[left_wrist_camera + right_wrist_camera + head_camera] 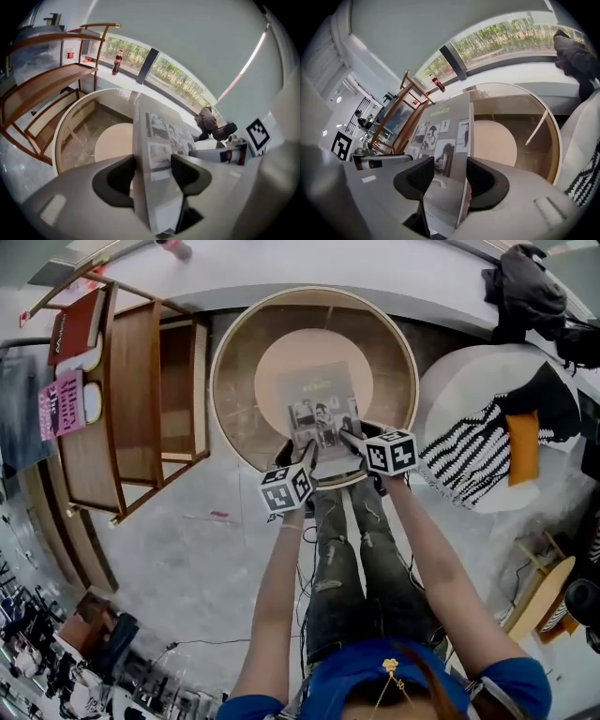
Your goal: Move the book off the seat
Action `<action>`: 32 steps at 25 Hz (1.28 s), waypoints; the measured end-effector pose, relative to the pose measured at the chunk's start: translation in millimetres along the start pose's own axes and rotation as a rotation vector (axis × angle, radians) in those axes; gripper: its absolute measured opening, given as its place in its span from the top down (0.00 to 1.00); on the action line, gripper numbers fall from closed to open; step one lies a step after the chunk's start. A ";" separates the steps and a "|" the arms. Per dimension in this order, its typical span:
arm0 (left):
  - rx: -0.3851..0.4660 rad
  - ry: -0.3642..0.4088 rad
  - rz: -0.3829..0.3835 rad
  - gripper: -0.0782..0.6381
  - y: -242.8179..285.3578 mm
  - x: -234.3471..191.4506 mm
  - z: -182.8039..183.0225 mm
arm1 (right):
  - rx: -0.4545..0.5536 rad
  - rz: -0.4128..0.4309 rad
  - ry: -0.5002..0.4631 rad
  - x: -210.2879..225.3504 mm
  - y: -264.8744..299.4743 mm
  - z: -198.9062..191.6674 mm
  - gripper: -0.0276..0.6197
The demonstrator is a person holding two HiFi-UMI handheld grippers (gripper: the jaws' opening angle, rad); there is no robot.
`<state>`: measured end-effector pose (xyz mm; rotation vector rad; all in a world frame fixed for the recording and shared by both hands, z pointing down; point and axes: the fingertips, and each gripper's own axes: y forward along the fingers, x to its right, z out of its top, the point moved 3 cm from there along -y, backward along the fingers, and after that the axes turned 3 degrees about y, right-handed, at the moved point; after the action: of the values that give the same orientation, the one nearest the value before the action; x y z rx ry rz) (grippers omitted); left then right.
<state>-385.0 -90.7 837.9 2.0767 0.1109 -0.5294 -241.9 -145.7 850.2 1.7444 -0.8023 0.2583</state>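
A grey book (321, 411) with photos on its cover is held over the round beige seat cushion (281, 362) of a round cane-sided chair (234, 352). Both grippers hold its near edge. My left gripper (307, 457) is shut on the book's near left corner, and in the left gripper view the book (164, 136) stands on edge between the jaws (152, 176). My right gripper (350, 440) is shut on the near right corner, and the cover (440, 126) runs between its jaws (450, 180). The cushion (494, 140) shows beyond the book.
A wooden shelf unit (141, 399) with books stands left of the chair. A white pouf (469, 381) with a striped cloth sits to the right, and a black bag (523, 282) lies on the ledge behind. A cola bottle (116, 62) stands on the windowsill.
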 end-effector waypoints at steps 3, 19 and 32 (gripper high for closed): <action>-0.030 -0.045 -0.004 0.55 32.5 -14.7 -19.0 | -0.028 -0.027 0.020 22.5 27.1 -13.0 0.63; -0.108 -0.035 -0.007 0.56 67.9 -28.0 -41.8 | -0.049 -0.070 -0.021 44.6 54.0 -27.0 0.63; -0.105 -0.030 -0.009 0.56 68.2 -28.9 -42.1 | -0.046 -0.073 -0.018 44.0 54.5 -28.0 0.63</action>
<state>-377.9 -88.8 922.8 1.9659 0.1280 -0.5481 -237.3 -143.7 925.5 1.7311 -0.7502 0.1745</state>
